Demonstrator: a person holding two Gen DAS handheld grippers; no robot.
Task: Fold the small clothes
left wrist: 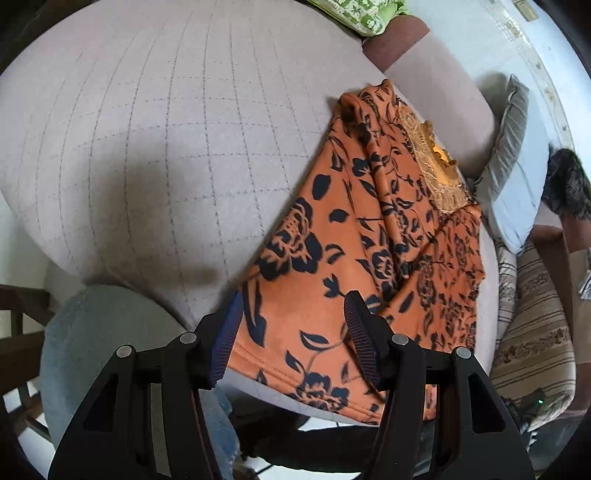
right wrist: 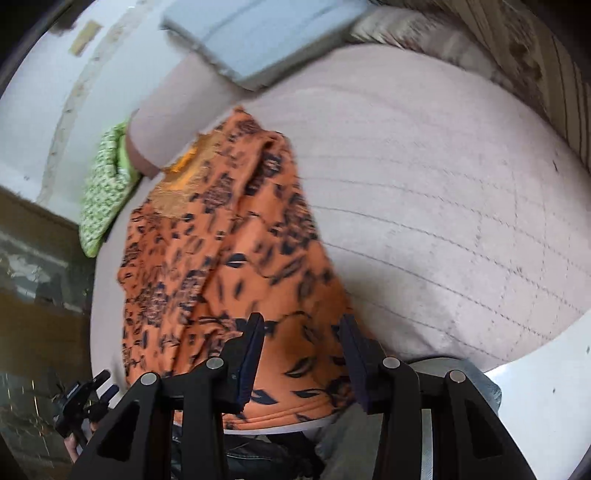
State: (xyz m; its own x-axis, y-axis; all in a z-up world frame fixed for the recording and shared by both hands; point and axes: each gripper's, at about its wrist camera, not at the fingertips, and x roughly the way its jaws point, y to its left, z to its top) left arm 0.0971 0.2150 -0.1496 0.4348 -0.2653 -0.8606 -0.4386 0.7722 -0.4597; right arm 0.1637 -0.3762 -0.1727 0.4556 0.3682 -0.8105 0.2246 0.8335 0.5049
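Note:
An orange garment [left wrist: 332, 258] [right wrist: 240, 258] with a dark floral print lies folded lengthwise on a beige quilted cushion [left wrist: 166, 147] [right wrist: 443, 184]. Its lace neckline [left wrist: 439, 166] points away from me and its hem hangs at the cushion's near edge. My left gripper [left wrist: 293, 332] stands open over the hem's left corner, one finger at the cloth's edge and the other over its middle. My right gripper [right wrist: 303, 350] is open over the hem's right part, with cloth lying flat beneath the gap. Neither pair of pads pinches the fabric. The right wrist view is motion-blurred.
A green patterned cloth [left wrist: 362, 14] [right wrist: 107, 199] lies at the cushion's far side. A grey-blue pillow [left wrist: 513, 192] [right wrist: 258, 37] and striped upholstery [left wrist: 532, 332] [right wrist: 535, 55] border it. A person's jeans-clad knee [left wrist: 92, 332] is near the front edge. A small black device [right wrist: 81, 395] shows at lower left.

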